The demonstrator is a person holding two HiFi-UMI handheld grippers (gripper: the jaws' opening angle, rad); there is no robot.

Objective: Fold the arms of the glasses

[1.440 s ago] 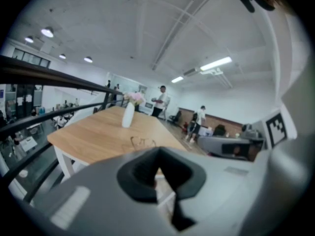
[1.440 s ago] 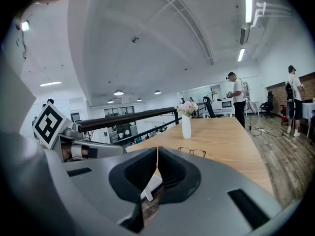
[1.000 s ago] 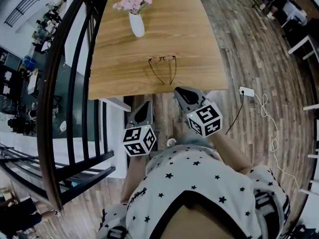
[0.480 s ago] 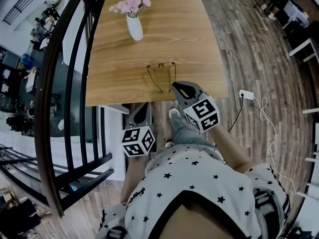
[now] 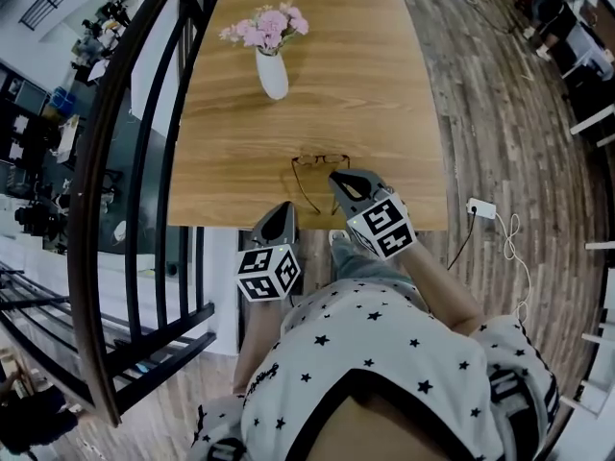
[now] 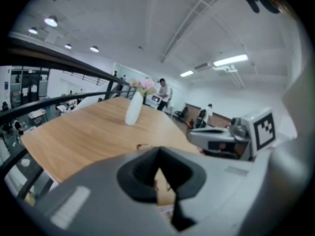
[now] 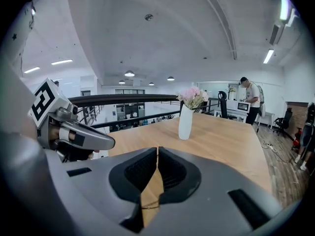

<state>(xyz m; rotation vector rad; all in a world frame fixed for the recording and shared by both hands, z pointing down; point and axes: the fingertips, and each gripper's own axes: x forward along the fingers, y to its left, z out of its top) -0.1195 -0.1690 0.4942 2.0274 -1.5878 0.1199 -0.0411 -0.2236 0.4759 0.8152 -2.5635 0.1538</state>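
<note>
A rectangular wooden surface (image 5: 365,94) carries two things. A white vase (image 5: 273,73) of pink flowers (image 5: 269,25) stands upright left of the middle. Well apart from it, the glasses (image 5: 320,160) lie close to the near edge, about midway along it, arms unfolded and pointing toward that edge.

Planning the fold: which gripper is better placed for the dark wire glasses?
Probably right: the right gripper is beside the dark wire glasses, the left gripper only at the wooden table's edge.
</note>
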